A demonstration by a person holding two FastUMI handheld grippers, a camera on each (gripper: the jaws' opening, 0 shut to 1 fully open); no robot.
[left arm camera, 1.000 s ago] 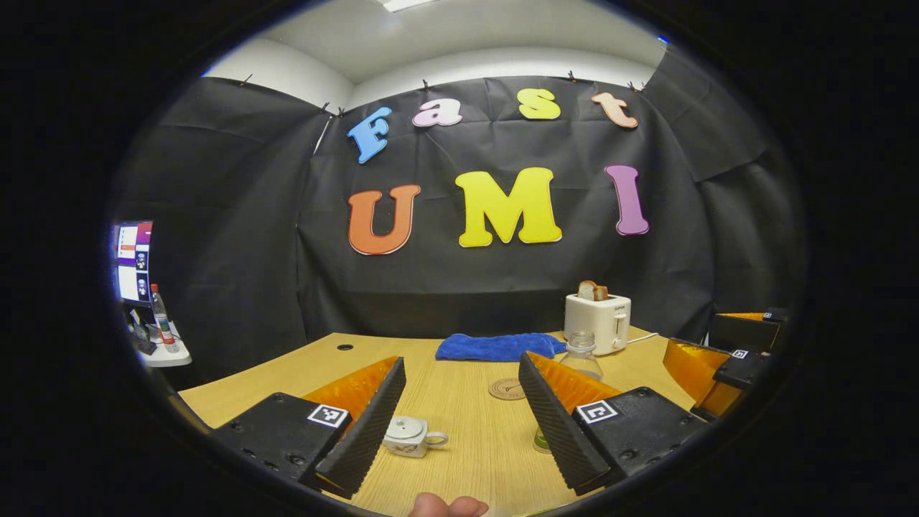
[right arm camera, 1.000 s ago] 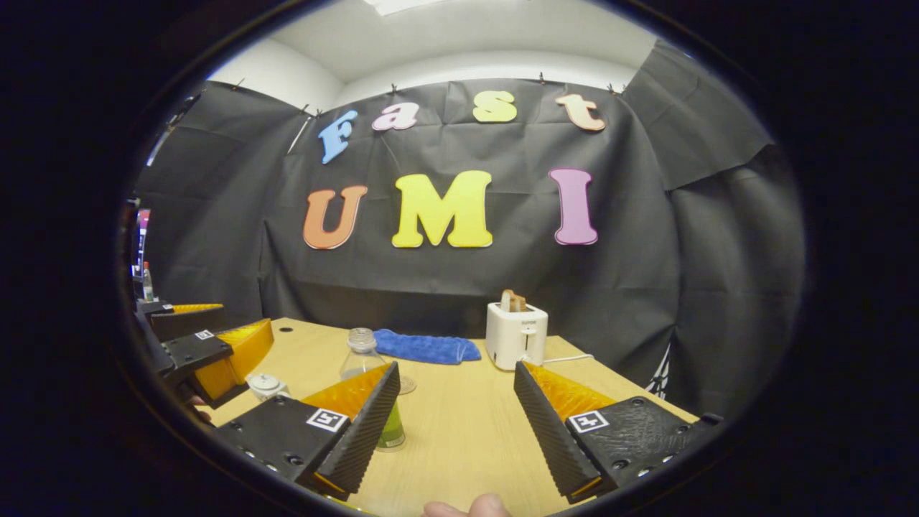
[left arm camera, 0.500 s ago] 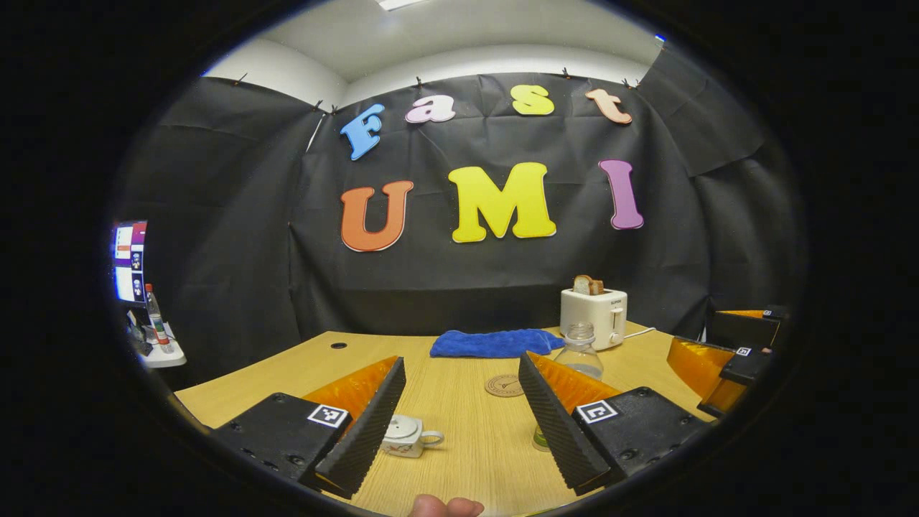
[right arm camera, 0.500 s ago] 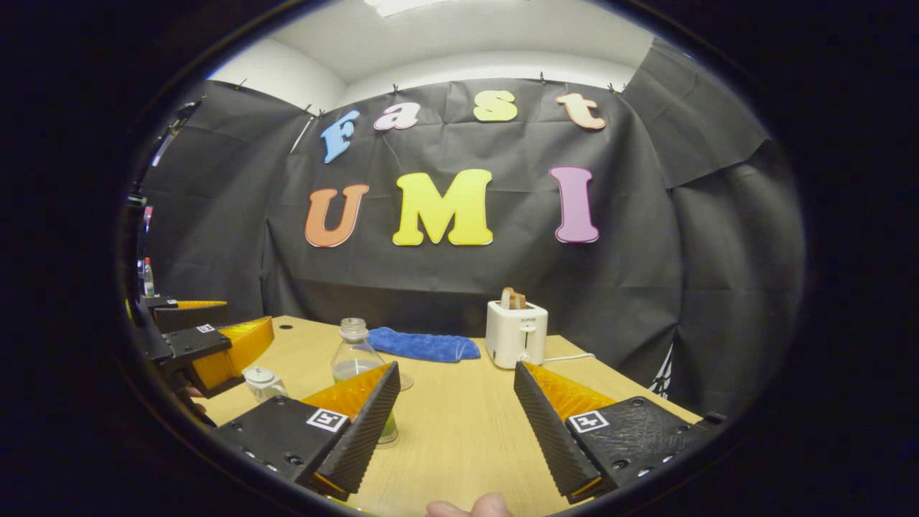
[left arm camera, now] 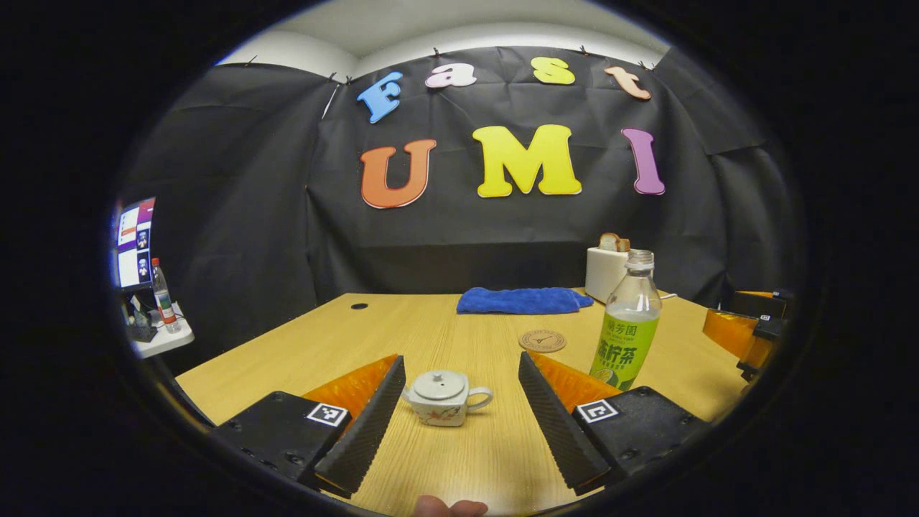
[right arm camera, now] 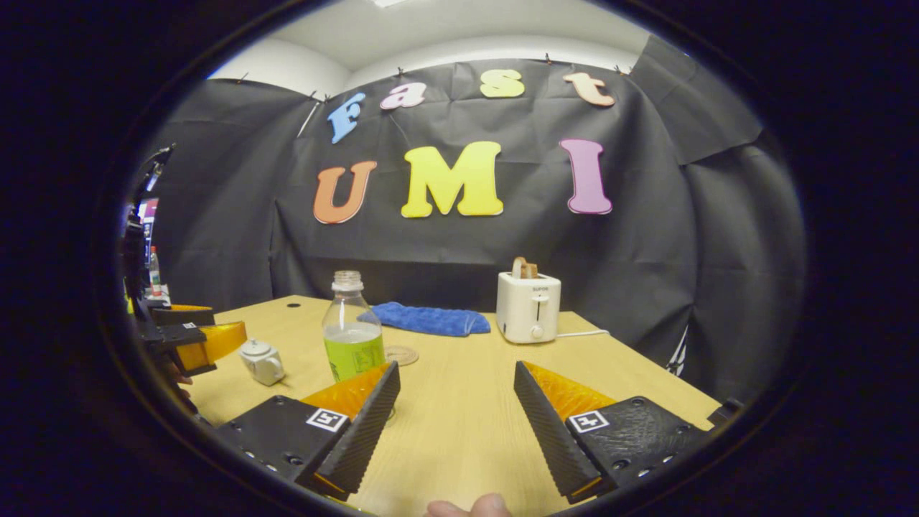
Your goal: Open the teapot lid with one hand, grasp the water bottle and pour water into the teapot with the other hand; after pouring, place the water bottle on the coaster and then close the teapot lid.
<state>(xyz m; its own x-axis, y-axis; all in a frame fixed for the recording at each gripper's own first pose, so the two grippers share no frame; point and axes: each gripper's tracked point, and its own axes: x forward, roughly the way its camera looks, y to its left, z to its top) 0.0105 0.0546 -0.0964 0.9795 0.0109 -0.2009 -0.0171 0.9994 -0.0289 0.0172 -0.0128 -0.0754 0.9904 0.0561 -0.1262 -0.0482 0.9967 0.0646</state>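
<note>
So my left claw (left arm camera: 459,416) is spread wide with the teapot (left arm camera: 444,397) sitting between its fingers, untouched, lid on. My right claw (right arm camera: 456,424) is gaping too, empty. The bottle (right arm camera: 351,330) stands at its 11 o'clock on the surface (right arm camera: 459,402), coaster (left arm camera: 542,340) just beside it.

Light falls from a ceiling panel above me, soft and even, so my worktop (left arm camera: 459,337) looks warm and bright while the cloth wall stays dull and dim. Shadows under things are faint and short. Both views bow strongly toward the rims, where detail smears; the screen (left arm camera: 134,243) at the far left glares, perhaps overexposed. The centre of each view looks sharp.
</note>
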